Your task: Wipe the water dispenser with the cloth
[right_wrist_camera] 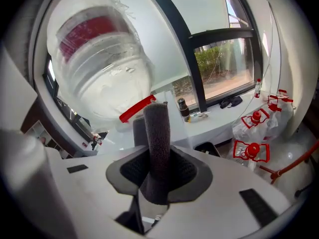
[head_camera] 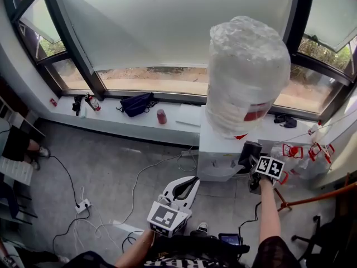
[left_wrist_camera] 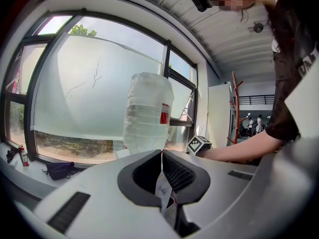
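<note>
From the head view, the water dispenser is a white, boxy cabinet standing against the window ledge. It carries a large clear ribbed bottle on top. The right gripper reaches to the cabinet's right front corner, just under the bottle. It presents the cloth to the top edge there, probably so a wipe can start. From this steep angle I cannot tell whether fabric meets plastic. The left gripper hangs low beside the person's body, well apart from the dispenser and out of the working arm's way.

In the left gripper view, its ribbed black pads are pressed together with nothing grasped (a small white tag in the slot behind them seems to be the tool's own).

In the right gripper view, the jaws are clenched on the cloth, a dark grey, fuzzy fabric folded into a thick roll. It stands up past the tips, leaving a soft end free for rubbing. The glossy, red-labelled bottle looms close behind.
</note>
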